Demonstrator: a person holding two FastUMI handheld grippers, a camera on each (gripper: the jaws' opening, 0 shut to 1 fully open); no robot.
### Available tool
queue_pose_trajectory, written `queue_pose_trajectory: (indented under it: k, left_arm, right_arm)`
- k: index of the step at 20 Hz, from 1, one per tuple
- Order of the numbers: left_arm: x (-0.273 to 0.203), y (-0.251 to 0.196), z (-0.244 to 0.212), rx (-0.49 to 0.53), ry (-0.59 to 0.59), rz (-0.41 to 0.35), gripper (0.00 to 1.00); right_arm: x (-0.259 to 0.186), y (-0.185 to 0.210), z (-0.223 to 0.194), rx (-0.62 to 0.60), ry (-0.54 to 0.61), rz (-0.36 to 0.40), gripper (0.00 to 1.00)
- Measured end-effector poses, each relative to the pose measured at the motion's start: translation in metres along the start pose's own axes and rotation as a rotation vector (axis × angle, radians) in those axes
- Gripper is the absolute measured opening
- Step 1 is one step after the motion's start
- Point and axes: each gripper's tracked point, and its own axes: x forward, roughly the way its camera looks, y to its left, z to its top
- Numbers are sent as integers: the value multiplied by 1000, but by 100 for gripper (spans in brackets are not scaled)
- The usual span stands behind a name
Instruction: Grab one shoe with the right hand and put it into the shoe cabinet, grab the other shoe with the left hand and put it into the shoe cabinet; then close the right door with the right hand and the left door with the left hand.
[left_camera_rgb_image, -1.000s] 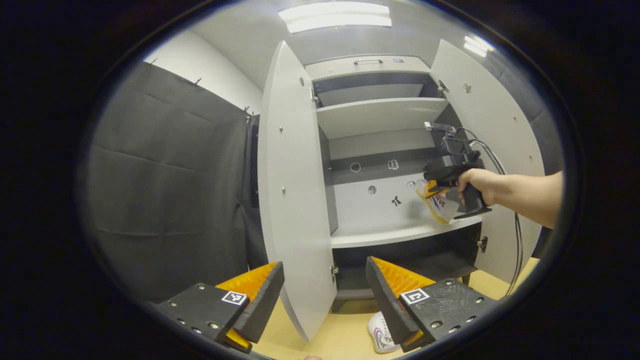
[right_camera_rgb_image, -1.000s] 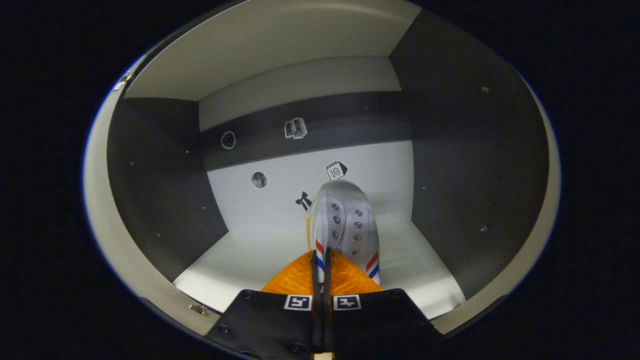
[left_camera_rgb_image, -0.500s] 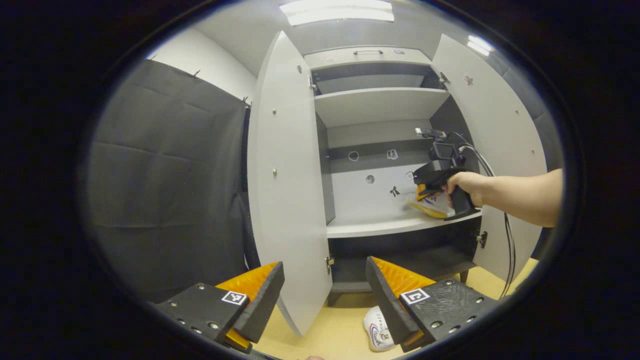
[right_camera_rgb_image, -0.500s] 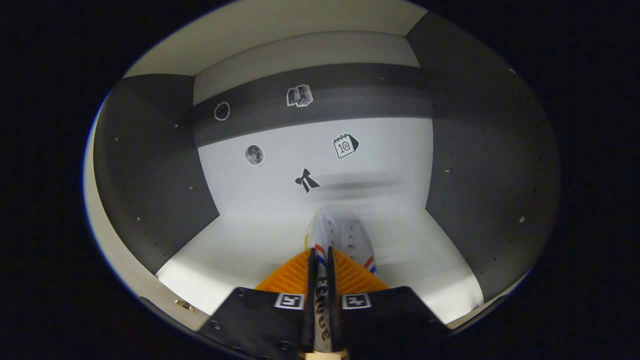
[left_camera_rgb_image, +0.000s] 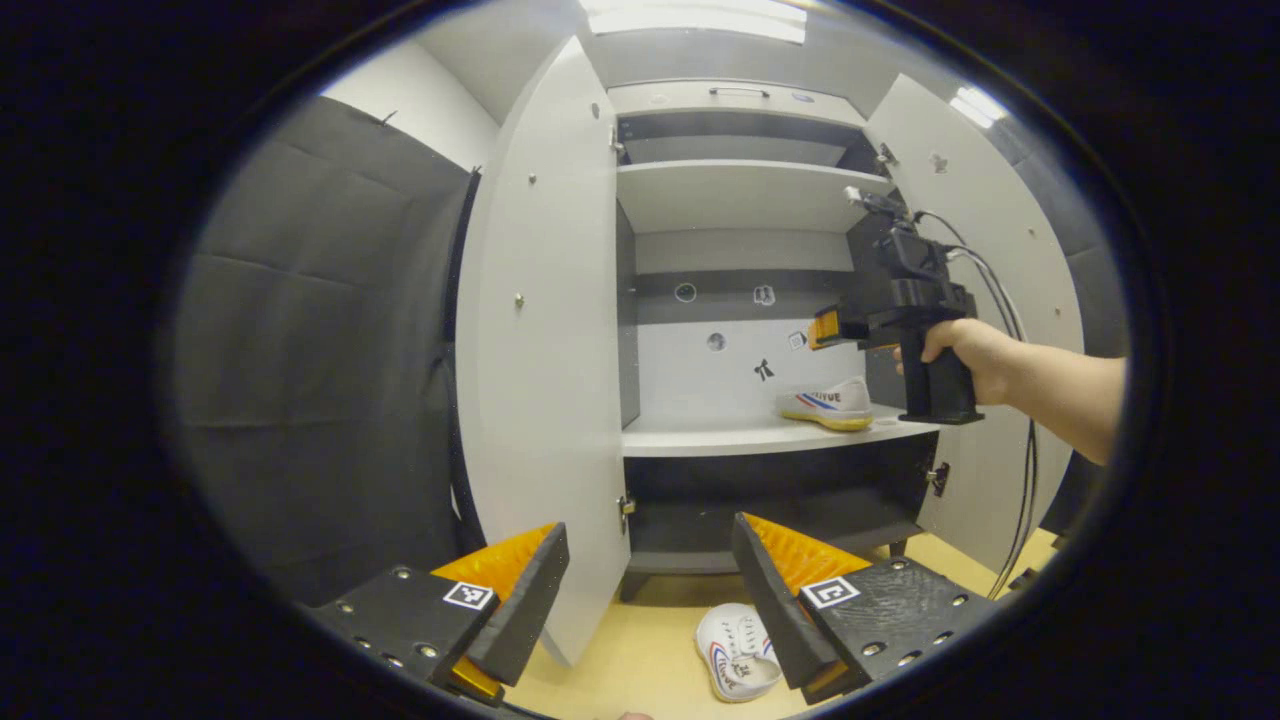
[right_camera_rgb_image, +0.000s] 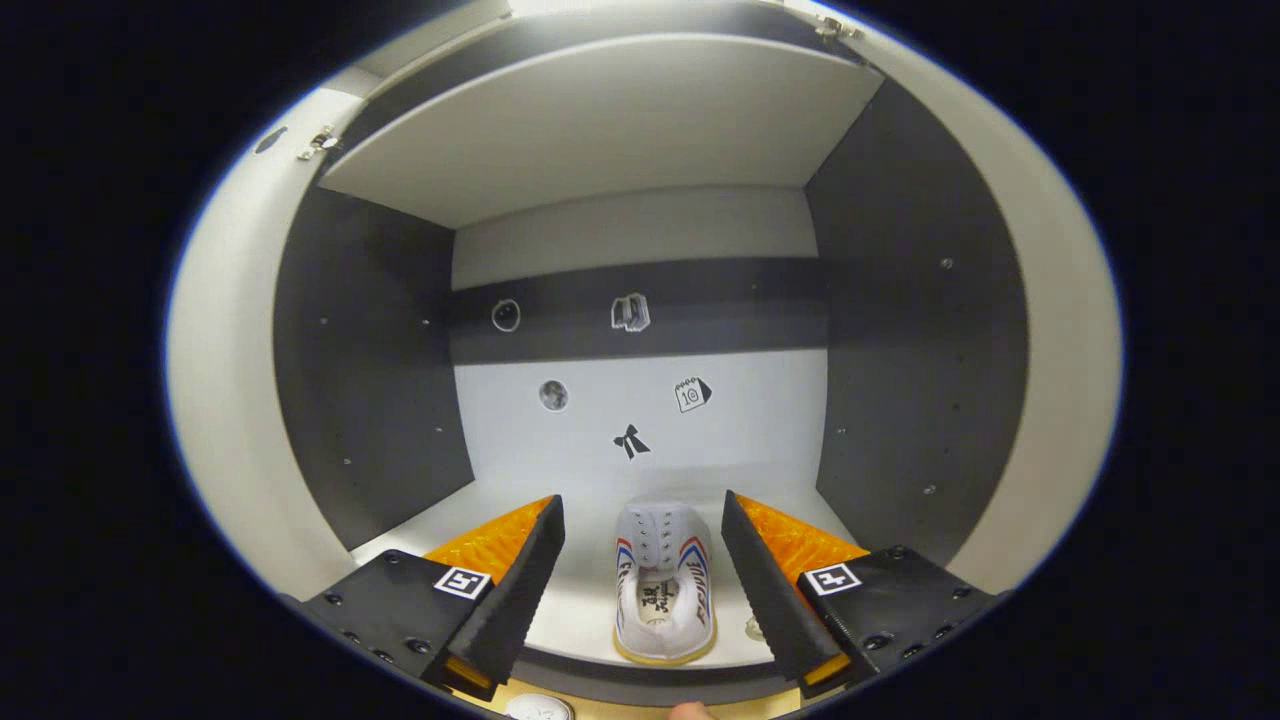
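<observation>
Right gripper view: the first shoe (right_camera_rgb_image: 663, 585) is set at the shelf's (right_camera_rgb_image: 480, 525) front edge, right gripper (right_camera_rgb_image: 640, 580) spread. Next, the floor shoe (left_camera_rgb_image: 735, 650) must be pinched by the spread left gripper (left_camera_rgb_image: 650, 590).

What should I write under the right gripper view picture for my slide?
Open right gripper above a white shoe resting on the cabinet shelf.

Shelf (right_camera_rgb_image: 470, 520): bare room left of the placed shoe (right_camera_rgb_image: 662, 590).
Doors: left door (left_camera_rgb_image: 545, 330) and right door (left_camera_rgb_image: 985, 250) stand open.
Floor shoe (left_camera_rgb_image: 735, 650): open from above.
</observation>
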Motion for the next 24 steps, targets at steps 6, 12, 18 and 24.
queue_pose_trajectory:
  k: [6, 12, 18, 24]
  left_arm:
    - [20, -16, -17, -19, 50, -94, 100]
    - [37, -24, -53, -25, 127, -144, 100]
    - [54, -33, -111, 5, 244, -194, 100]
    - [69, -50, -184, 38, 387, -226, 100]
  right_arm:
    - [-87, -11, 5, -17, -79, -6, 98]
    - [-161, -26, -11, -58, -103, -46, 98]
    - [-221, -36, -24, -118, -147, -85, 98]
    - [-261, -42, -35, -124, -151, -117, 100]
